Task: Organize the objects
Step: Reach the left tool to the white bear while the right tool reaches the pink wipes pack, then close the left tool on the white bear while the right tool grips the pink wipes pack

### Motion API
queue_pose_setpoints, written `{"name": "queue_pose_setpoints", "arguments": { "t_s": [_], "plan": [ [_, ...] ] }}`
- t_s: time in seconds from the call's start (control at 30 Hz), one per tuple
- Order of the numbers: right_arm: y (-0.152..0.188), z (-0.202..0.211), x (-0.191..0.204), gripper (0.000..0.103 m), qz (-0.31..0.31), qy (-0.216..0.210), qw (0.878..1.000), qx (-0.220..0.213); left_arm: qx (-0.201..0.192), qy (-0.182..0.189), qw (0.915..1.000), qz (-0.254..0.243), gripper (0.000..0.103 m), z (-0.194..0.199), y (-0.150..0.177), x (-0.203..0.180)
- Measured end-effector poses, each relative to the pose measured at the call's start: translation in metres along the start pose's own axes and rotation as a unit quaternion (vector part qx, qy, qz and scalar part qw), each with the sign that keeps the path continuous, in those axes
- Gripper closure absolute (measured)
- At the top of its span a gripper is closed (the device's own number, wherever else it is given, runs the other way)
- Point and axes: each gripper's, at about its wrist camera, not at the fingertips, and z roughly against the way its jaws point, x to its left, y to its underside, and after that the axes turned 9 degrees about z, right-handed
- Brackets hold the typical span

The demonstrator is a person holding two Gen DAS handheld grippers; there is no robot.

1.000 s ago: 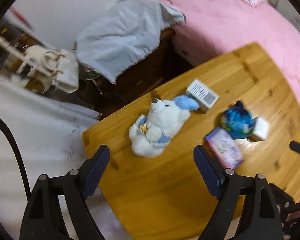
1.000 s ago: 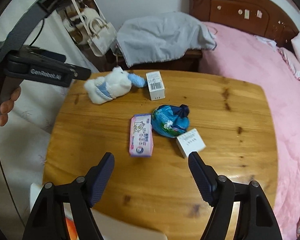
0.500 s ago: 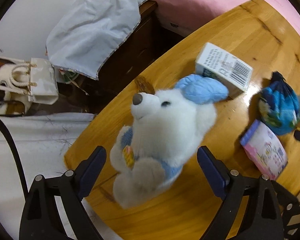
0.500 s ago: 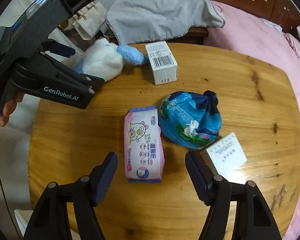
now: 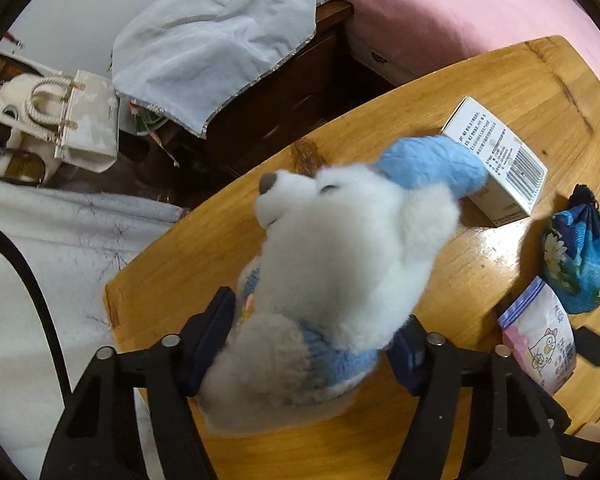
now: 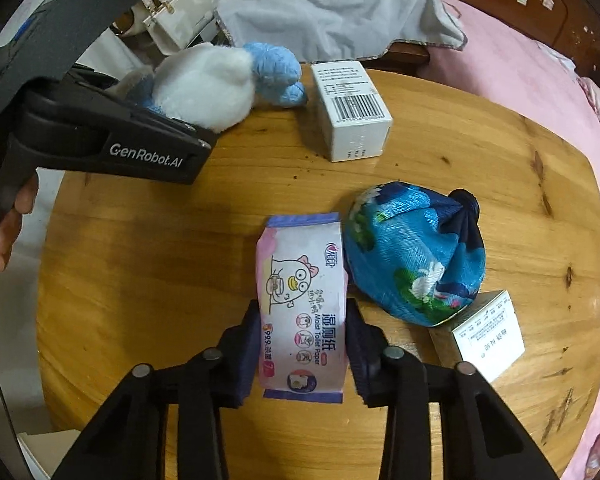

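Note:
A white plush dog (image 5: 340,240) with blue ears and a blue top is at the far left of the round wooden table (image 6: 140,260). My left gripper (image 5: 312,340) straddles its body, jaws closing, with both pads against the fur. A pink wet-wipes pack (image 6: 304,280) lies mid-table, and my right gripper (image 6: 304,344) is shut on its near end, with a pad on each long side. In the right wrist view the plush dog (image 6: 204,84) sits behind the left gripper's black body. The pack (image 5: 540,344) also shows at the right of the left wrist view.
A blue flowered pouch (image 6: 412,256) touches the pack's right side, with a small white box (image 6: 488,332) beside it. A barcoded white box (image 6: 352,112) stands by the dog's ear. Behind the table are a pink bed (image 6: 540,80), a grey cloth (image 6: 332,4) and a white handbag (image 5: 80,120).
Both grippers came down to the table. The left jaws narrowed around the plush dog, which now fills that view. The right jaws closed onto the wipes pack.

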Motion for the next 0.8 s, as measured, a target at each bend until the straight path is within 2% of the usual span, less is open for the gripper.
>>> {"name": "queue_pose_setpoints", "arguments": {
  "t_s": [0.13, 0.4, 0.6, 0.8],
  "plan": [
    [0.003, 0.011, 0.002, 0.068, -0.004, -0.014, 1.000, 0.005, 0.013, 0.018, 0.9992, 0.032, 0.040, 0.009, 0.005, 0.006],
    [0.023, 0.064, 0.007, 0.068, -0.014, -0.039, 0.999, -0.018, -0.013, 0.037, 0.9971, 0.064, 0.040, 0.073, 0.039, 0.014],
    [0.046, 0.124, 0.008, 0.068, -0.013, -0.052, 0.997, -0.058, -0.038, 0.053, 0.9925, 0.103, 0.040, 0.148, 0.086, 0.020],
    [0.081, 0.188, 0.020, 0.068, 0.012, -0.057, 0.993, -0.100, -0.074, 0.073, 0.9840, 0.145, 0.040, 0.219, 0.149, 0.014]
  ]
}}
